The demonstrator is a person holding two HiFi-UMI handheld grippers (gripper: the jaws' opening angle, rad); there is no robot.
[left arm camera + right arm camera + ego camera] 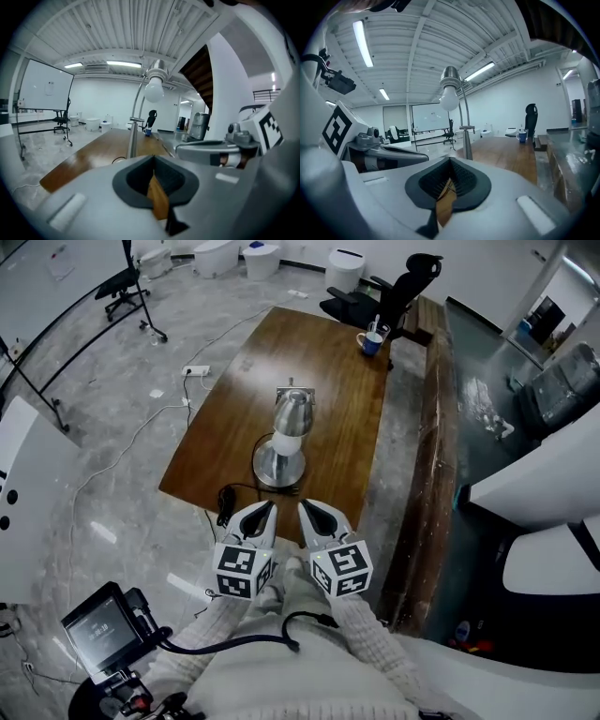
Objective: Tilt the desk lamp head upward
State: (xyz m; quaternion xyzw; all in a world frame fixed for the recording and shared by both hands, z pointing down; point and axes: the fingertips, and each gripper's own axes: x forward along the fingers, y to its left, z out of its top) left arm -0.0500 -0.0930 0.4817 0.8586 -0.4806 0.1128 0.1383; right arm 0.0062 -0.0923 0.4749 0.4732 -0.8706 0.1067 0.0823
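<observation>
Wooden table (347, 390), lamp (292, 415) mid-table, head drooped. Our left gripper (266, 510) and right gripper (306, 510) both pressed together, empty, short of its base. Approach stage; next we likely open one and reach the head.

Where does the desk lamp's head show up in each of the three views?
Head view: lamp head at centre, over its round base.
Left gripper view: lamp head upper middle, bulb facing down.
Right gripper view: lamp head upper middle.
Shared landmark: blue mug at the table's far end.
</observation>
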